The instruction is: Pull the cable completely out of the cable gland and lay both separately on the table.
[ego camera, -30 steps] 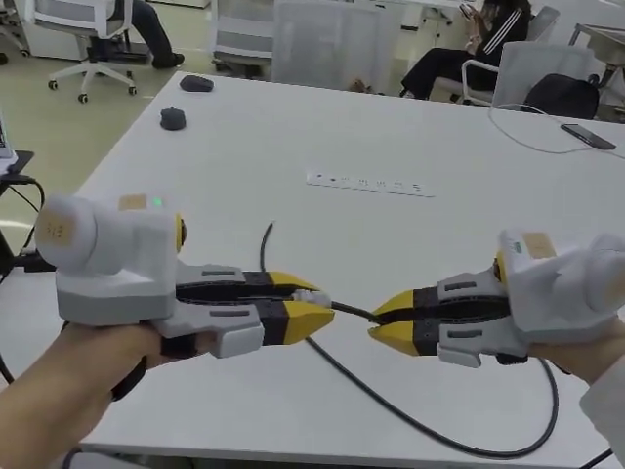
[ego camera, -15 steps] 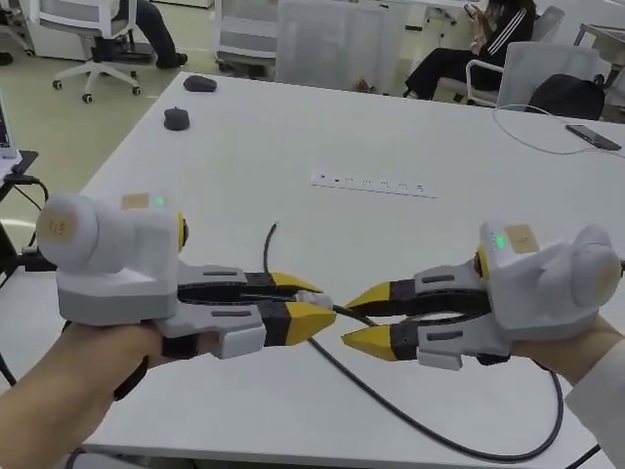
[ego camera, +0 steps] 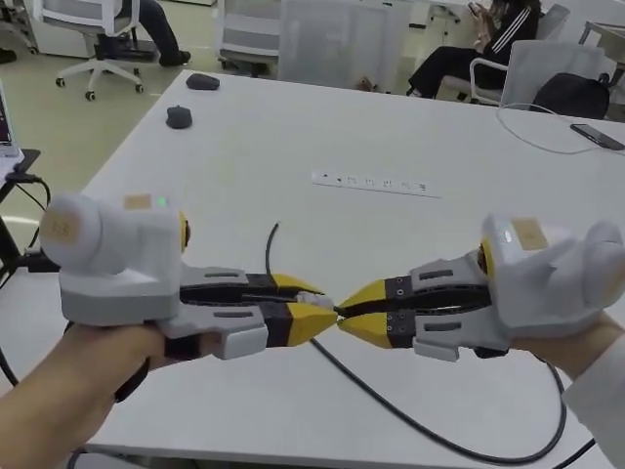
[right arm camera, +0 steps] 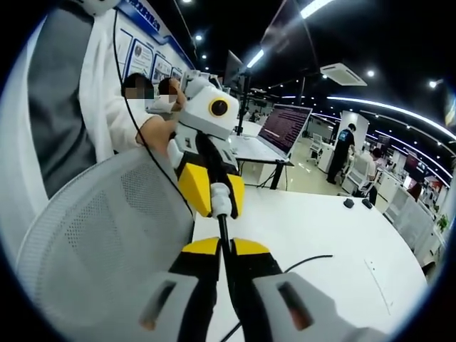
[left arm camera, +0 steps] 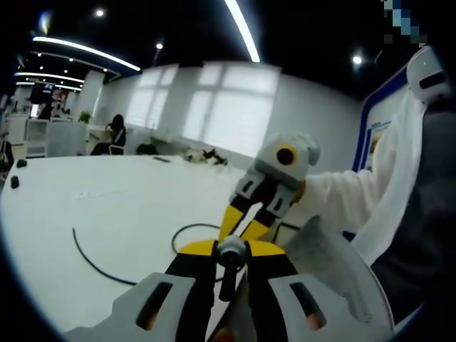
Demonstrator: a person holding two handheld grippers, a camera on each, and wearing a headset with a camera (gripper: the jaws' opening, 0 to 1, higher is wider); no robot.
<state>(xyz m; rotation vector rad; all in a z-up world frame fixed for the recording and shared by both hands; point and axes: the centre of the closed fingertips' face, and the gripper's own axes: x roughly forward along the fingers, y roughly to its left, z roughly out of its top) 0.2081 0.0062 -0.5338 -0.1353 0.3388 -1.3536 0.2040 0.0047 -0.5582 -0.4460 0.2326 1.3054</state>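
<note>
Above the white table [ego camera: 293, 147], my left gripper [ego camera: 320, 305] is shut on the small white cable gland [ego camera: 311, 293]. In the left gripper view the gland [left arm camera: 231, 250] sits between the yellow tips of that gripper [left arm camera: 231, 255]. The black cable [ego camera: 410, 418] leaves the gland to the right, drops to the table and loops back. My right gripper [ego camera: 346, 318] faces the left one tip to tip, shut on the cable just beside the gland. In the right gripper view the cable [right arm camera: 223, 229] runs up from my right gripper [right arm camera: 221, 246] to the gland [right arm camera: 219, 201].
A white power strip [ego camera: 376, 183] lies mid-table. Two dark mice [ego camera: 178, 117] [ego camera: 202, 81] sit at the far left, a phone [ego camera: 598, 137] and a thin white cord at the far right. Office chairs and seated people are behind the table.
The right gripper let go of the cable, opened, slid left along it toward the gland, and has now shut on the cable right beside the gland. The left gripper stayed put.
</note>
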